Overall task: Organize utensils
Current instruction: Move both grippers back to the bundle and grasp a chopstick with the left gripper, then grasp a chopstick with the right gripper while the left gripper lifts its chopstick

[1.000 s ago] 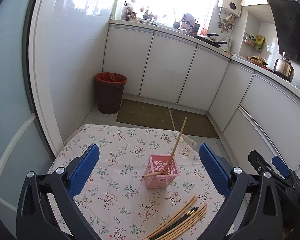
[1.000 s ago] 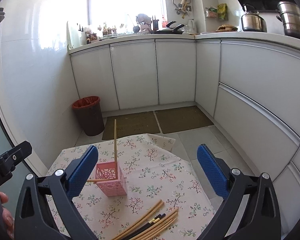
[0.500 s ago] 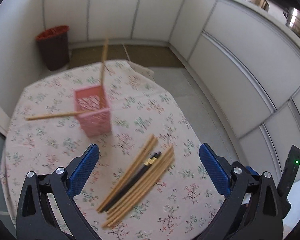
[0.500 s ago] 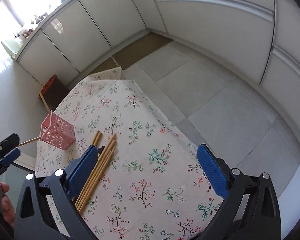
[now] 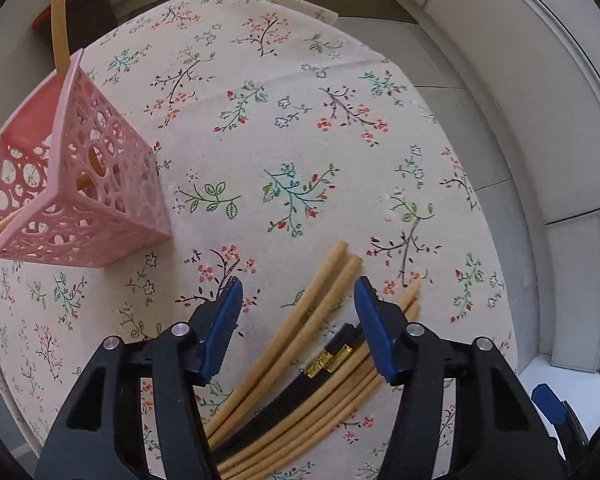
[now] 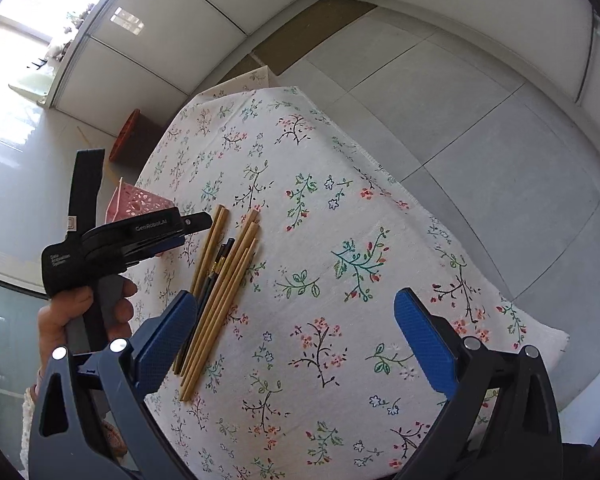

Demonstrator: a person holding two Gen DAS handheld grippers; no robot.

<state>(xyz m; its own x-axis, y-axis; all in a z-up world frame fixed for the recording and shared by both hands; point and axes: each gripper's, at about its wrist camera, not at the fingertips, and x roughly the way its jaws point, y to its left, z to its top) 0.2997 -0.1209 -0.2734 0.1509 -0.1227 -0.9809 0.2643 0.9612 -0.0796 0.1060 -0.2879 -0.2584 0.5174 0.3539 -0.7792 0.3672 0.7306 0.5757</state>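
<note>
A small table wears a flowered cloth (image 5: 300, 128). A bunch of chopsticks (image 5: 300, 364) lies on the cloth: most are light wood, and two are black with gold bands. In the left wrist view the bunch sits at about 6 o'clock, low in the middle, and fans up toward 1 o'clock.

The left gripper (image 5: 298, 308) points almost straight down over the bunch. Its blue pads stand on either side of the chopstick tips, and the jaws are closing in. The pads do not press on any stick, so nothing is grasped. Two wooden sticks lie in the gap between the pads; the right pad hides part of the others.

A pink basket (image 5: 80, 184) with round holes stands on the cloth at about 9 o'clock, well apart from the bunch. Two wooden chopsticks are in it. One pokes up past the top rim and one sticks out at the lower left.

The right gripper (image 6: 296, 328) hangs over the cloth with its jaws wide apart and nothing in them. In its view the bunch lies at about 8 o'clock, just beside its left pad. A hand (image 6: 80, 312) holds the left gripper's black handle at 9 o'clock. A dark bin (image 5: 80, 4) with a red rim stands on the floor at 11 o'clock.
</note>
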